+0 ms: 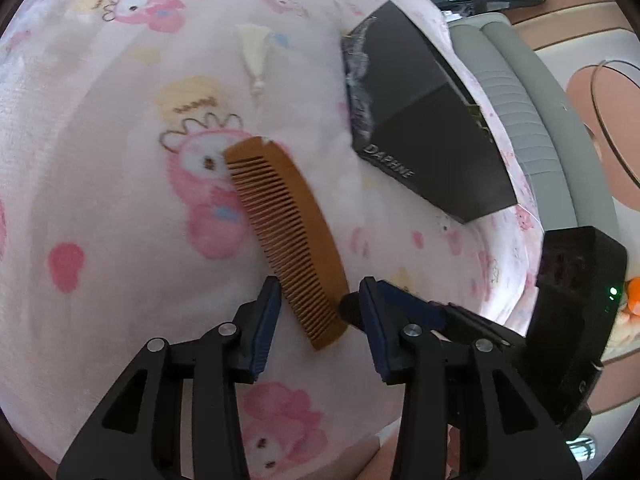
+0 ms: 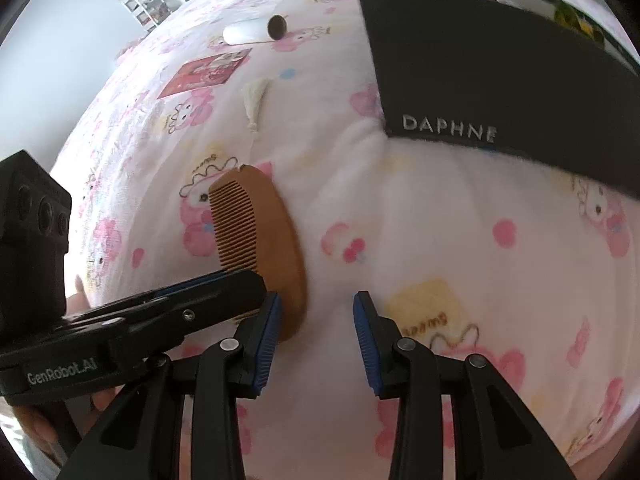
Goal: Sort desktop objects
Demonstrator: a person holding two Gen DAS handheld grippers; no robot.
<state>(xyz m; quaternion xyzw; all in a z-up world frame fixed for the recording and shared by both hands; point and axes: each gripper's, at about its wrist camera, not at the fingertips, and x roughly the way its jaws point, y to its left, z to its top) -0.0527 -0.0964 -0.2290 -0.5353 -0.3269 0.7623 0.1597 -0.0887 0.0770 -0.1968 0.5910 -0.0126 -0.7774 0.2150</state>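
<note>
A brown wooden comb point(image 1: 286, 236) lies on the pink cartoon blanket point(image 1: 100, 184). My left gripper point(image 1: 318, 300) is open, its fingers on either side of the comb's near end. In the right wrist view the comb point(image 2: 260, 240) lies left of centre, its near end hidden behind the left gripper point(image 2: 208, 292). My right gripper point(image 2: 316, 316) is open and empty just right of the comb. A black box marked DAPHNE point(image 1: 424, 120) stands open at the right, also in the right wrist view point(image 2: 492, 88).
A cream tassel point(image 2: 254, 100), a red card point(image 2: 204, 74) and a white tube with a dark cap point(image 2: 256, 30) lie farther back on the blanket. A grey ribbed cushion edge point(image 1: 520, 100) borders the blanket at the right.
</note>
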